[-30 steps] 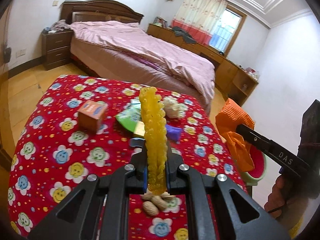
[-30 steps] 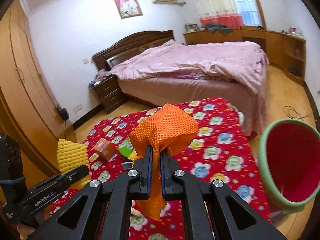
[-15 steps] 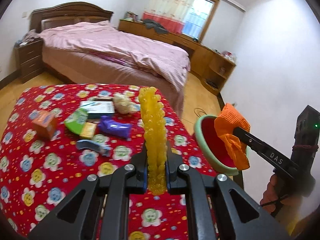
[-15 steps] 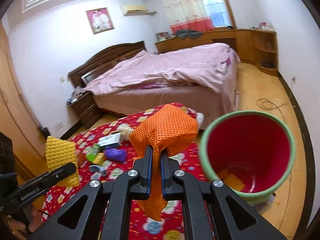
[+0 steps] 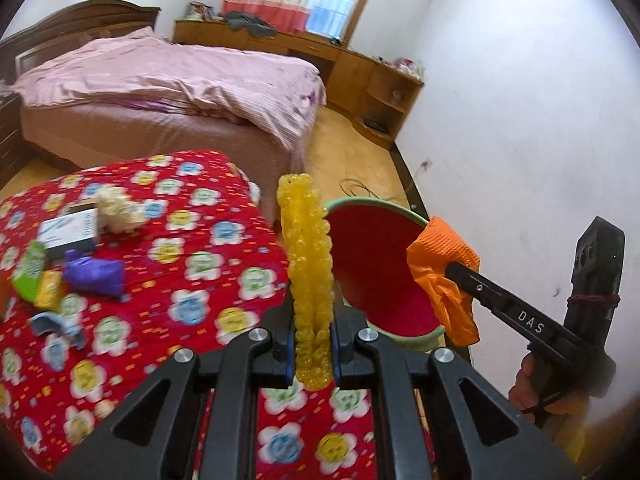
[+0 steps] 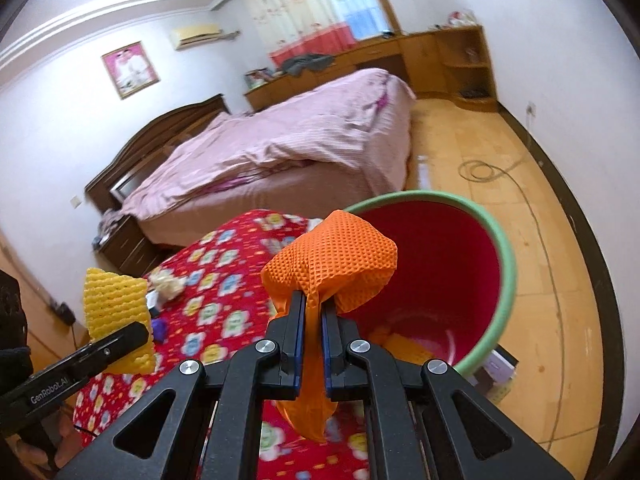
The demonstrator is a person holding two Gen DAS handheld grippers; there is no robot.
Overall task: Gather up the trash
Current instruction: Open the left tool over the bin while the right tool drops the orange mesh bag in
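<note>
Orange net [image 6: 340, 256] | now over bin [image 6: 505, 276] | earlier over table [image 6: 224, 280]

A home bedroom: a wide bed [image 6: 280, 152] under a rumpled pink quilt [image 5: 168, 80] with a dark wooden headboard [image 6: 160, 136], far across a wooden floor [image 6: 540, 208]. Beyond it, curtains [image 6: 304, 12] over a window, low wooden cabinets [image 5: 360, 68], a framed portrait [image 6: 130, 69] and an air conditioner [image 6: 198, 34] on white walls. Nearer, a floral red cloth [image 5: 160, 280] strewn with household scraps.
</note>
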